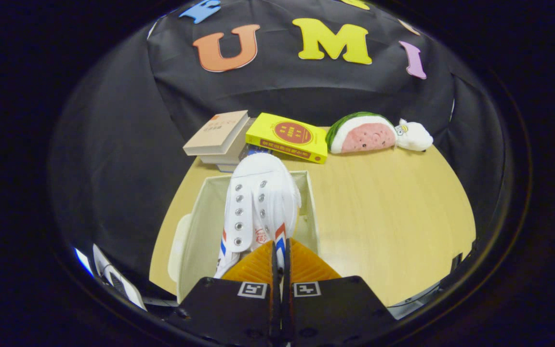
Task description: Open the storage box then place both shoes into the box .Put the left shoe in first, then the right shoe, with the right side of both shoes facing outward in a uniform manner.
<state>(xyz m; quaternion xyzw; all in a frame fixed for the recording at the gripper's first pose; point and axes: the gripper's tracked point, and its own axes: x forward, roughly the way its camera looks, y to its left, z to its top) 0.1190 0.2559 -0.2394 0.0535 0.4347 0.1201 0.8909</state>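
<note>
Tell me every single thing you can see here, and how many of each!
white canvas lace-up shoe: one, white with red and blue stripes, pinched at its rear edge by the gripper, hanging over the box, toe pointing away
open white storage box: one, white, on the table just ahead of the fingers
round light wooden table: one, pale wood, under everything
beige book: one, beige, on a small stack beyond the box
yellow book: one, yellow with a red circle, beside the beige book
watermelon-slice plush toy: one, green, white and pink, beyond the box
small white plush toy: one, white, touching the watermelon
gripper: one, both fingers closed on the shoe
</note>
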